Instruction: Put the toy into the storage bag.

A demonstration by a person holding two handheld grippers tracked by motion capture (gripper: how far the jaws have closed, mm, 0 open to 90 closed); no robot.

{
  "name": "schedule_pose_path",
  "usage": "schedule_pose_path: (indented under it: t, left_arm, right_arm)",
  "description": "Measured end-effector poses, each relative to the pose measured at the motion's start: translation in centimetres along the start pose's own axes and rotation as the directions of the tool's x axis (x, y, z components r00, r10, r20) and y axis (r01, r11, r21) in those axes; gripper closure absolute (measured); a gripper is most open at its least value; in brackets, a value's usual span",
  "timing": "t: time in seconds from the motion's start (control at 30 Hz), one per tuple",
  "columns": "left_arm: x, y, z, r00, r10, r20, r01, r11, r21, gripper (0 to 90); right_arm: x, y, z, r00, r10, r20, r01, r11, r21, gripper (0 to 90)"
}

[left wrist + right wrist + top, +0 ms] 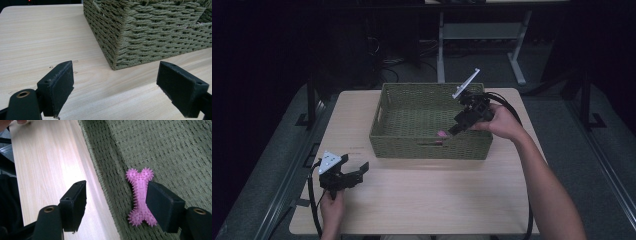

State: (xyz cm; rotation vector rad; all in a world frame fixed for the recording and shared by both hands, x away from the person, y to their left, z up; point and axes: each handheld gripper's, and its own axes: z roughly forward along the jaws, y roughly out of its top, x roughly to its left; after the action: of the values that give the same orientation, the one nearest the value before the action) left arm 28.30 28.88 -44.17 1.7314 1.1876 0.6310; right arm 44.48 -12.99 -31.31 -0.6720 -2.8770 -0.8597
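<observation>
At the near left corner of the pale wood-grain desk (412,200), the left tongs (357,170) sit low over the surface in a person's hand, their jaws spread wide with nothing between them. In the left gripper view their flat black pads (60,82) frame bare desk and a corner of the basket (150,32) just ahead.

The basket (429,145) stands at mid-desk toward the far side: rectangular, olive green, tightly woven cord, with a slot handle cut in its near wall. Inside it, close against the near wall, lies a pink toy bone (442,134).

The right tongs (452,131) reach down into the basket from the right, jaws apart and gripping nothing. In the right gripper view the toy bone (140,195) rests flat on the woven floor, rubbery and studded with small spikes, knobbed at both ends, its side partly hidden behind one pad (162,207).
</observation>
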Motion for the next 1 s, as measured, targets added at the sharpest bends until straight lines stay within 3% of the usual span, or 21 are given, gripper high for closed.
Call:
schedule_pose_path:
  t: [1.0]
  left_arm:
    - [-0.1,0.0,0.1,1.0000,0.006,-0.001,-0.006,1.0000,0.003,13.7]
  right_arm:
    - [2.8,-3.4,0.1,0.9998,-0.018,-0.013,0.018,1.000,-0.008,29.8]
